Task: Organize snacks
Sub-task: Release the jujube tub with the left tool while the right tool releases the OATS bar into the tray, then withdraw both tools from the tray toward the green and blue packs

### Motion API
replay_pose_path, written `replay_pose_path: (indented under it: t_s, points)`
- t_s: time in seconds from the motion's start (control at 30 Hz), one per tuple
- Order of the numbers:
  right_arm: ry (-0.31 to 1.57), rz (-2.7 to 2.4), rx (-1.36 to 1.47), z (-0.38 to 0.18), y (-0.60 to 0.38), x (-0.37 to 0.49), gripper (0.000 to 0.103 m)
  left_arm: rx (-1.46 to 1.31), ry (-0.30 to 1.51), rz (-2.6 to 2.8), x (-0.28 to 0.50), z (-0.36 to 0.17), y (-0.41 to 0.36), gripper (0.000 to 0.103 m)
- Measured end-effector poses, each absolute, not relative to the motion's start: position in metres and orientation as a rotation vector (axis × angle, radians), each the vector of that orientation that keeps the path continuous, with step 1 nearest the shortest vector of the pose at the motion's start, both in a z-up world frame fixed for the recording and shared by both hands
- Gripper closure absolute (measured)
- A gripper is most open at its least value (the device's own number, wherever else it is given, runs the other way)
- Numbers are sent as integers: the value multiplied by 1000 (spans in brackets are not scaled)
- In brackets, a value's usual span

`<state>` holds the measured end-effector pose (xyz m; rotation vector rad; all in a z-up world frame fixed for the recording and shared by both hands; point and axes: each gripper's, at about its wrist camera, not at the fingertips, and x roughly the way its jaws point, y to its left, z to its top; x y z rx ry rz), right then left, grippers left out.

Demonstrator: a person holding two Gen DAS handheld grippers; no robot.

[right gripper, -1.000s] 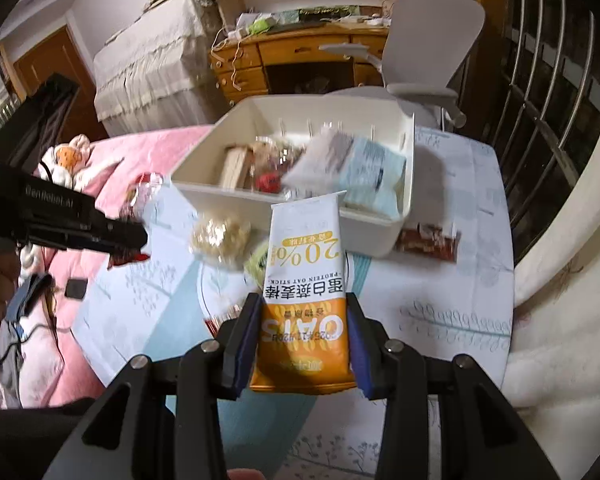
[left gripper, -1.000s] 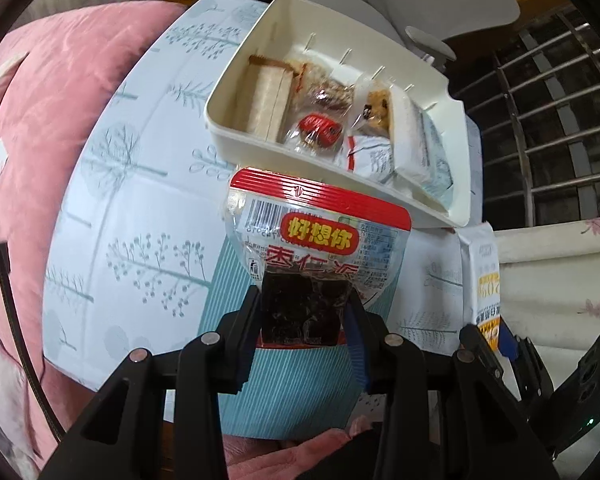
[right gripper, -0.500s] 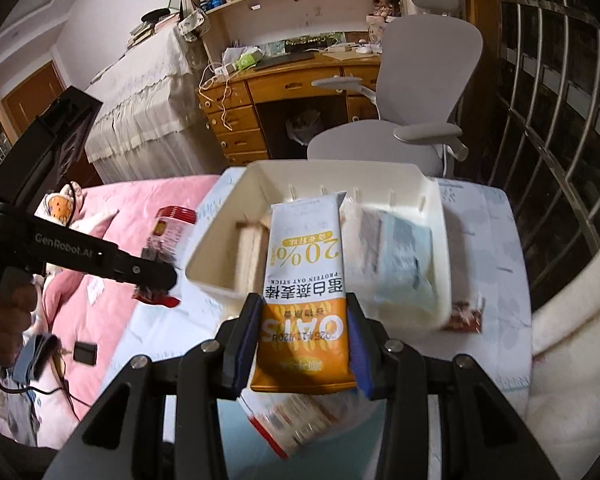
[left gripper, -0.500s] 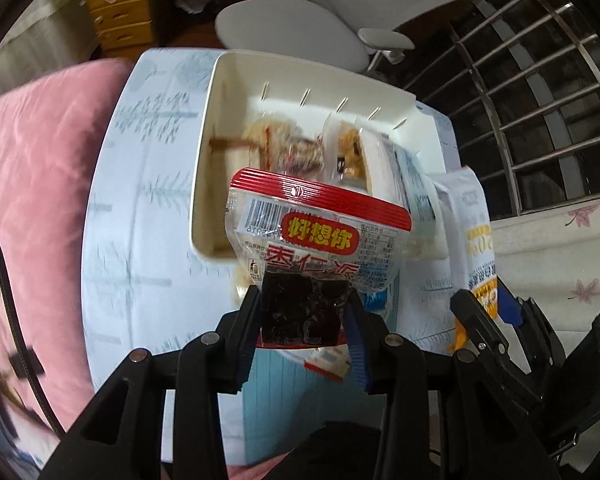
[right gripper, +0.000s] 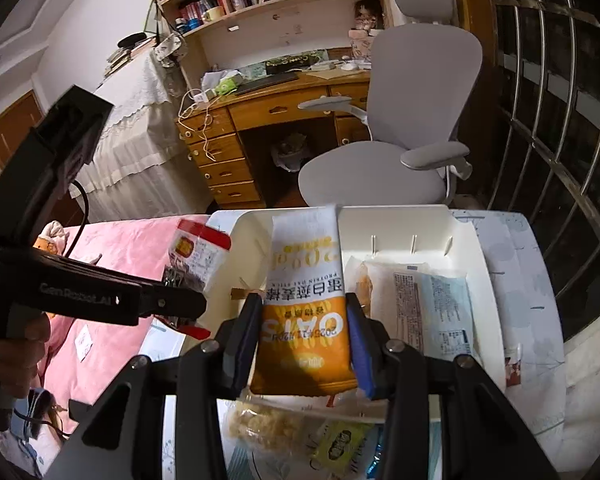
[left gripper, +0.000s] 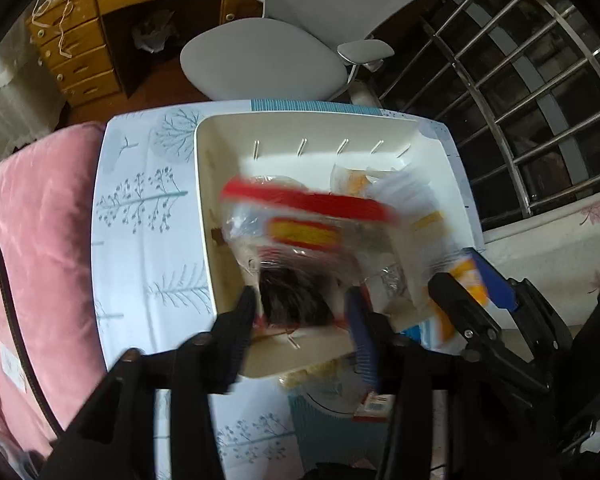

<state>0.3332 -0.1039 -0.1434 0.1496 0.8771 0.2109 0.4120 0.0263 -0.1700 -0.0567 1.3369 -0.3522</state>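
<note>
1. Black left gripper (left gripper: 302, 308), jaws just parted, is letting a red-topped date packet (left gripper: 300, 240) go above the white bin (left gripper: 300, 126).
2. Right gripper (right gripper: 302, 340) clamps an orange oat bar (right gripper: 304, 320) over the bin; releasing it likely comes next.
3. Blur hides whether the packet touches either pad.
</note>
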Motion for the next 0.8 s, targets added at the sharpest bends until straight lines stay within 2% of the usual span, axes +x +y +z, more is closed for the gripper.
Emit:
replay_pose_path:
  t_s: [0.07,0.27,0.6,0.8]
  points:
    - [920,192,182,-151,-105,337,60,-53,1336,-352,413,-173,29,34]
    - [984,146,259,-160,-110,337,57,-58,1375,-353,412,-182,36,34]
    - [978,95,330,-140,-122,316,57,-148,1365,-402,386,-184,49,33]
    - [1003,71,473,-138,-141,297,57,-176,1388,-416,365,-195,54,32]
